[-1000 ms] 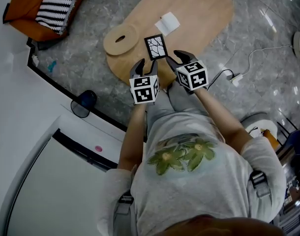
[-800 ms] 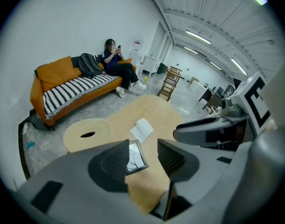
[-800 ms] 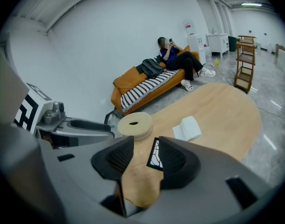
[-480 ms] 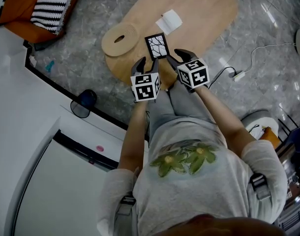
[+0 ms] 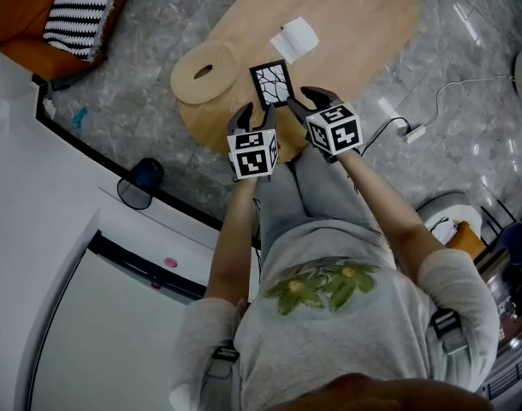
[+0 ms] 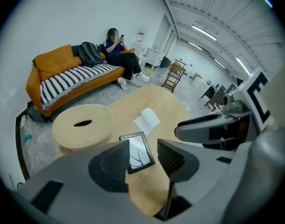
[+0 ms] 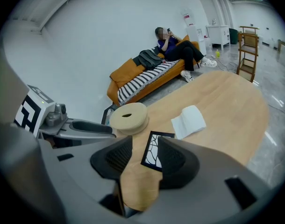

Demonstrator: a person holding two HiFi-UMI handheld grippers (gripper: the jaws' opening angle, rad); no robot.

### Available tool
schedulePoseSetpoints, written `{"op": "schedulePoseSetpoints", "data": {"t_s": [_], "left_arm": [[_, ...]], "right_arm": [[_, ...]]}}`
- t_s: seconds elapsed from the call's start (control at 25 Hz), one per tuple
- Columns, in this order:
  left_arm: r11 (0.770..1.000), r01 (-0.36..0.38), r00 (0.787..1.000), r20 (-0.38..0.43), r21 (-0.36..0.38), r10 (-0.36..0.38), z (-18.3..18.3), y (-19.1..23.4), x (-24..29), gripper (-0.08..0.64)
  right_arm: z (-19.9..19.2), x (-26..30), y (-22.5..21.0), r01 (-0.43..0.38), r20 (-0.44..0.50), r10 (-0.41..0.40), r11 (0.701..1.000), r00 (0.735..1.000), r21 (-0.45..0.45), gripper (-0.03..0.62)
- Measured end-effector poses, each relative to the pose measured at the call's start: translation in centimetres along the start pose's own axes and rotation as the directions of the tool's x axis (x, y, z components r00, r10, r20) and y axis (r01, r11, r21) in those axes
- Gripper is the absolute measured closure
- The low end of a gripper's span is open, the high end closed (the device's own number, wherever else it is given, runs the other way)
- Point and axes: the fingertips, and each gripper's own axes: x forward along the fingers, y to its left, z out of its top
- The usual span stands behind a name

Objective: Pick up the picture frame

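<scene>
**Pale oval wooden counter** [image 5: 364,24]: carries the small black rectangular picture frame [image 5: 270,82], which appears to lie flat near the person's end.

**Cream coiled round disc** [image 5: 202,70]: left of the frame and apart from it.

**Left gripper** [image 6: 143,155] and **right gripper** [image 7: 146,149]: both just short of the frame, one to each side. Both pairs of fingers are spread. The right pair has just been opening. Nothing is between either pair yet.

**White folded paper** [image 5: 293,38]: just beyond the frame.

**Judgement:** the approach is in hand. It would be best to straddle one frame edge, close on the rim rather than the glass, and lift level.
</scene>
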Motion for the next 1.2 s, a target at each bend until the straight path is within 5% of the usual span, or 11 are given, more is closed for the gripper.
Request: {"op": "schedulePoseSetpoints", "data": {"t_s": [0.76,1.2], "left_arm": [[1.0,0.0,1.0,-0.002,-0.031,0.0,-1.2,2.0,4.7,0.365],[0.999,-0.028,0.997,-0.071,-0.026,0.026,-4.0,3.3,7.4,0.36]], "right_arm": [[-2.2,5.0,-2.6,-0.016,-0.06,0.014,1.0,0.998,-0.021,0.41],[-4.7,8.3,-4.1,0.0,-0.143,-0.004,1.0,0.99,-0.025,0.4]]}}
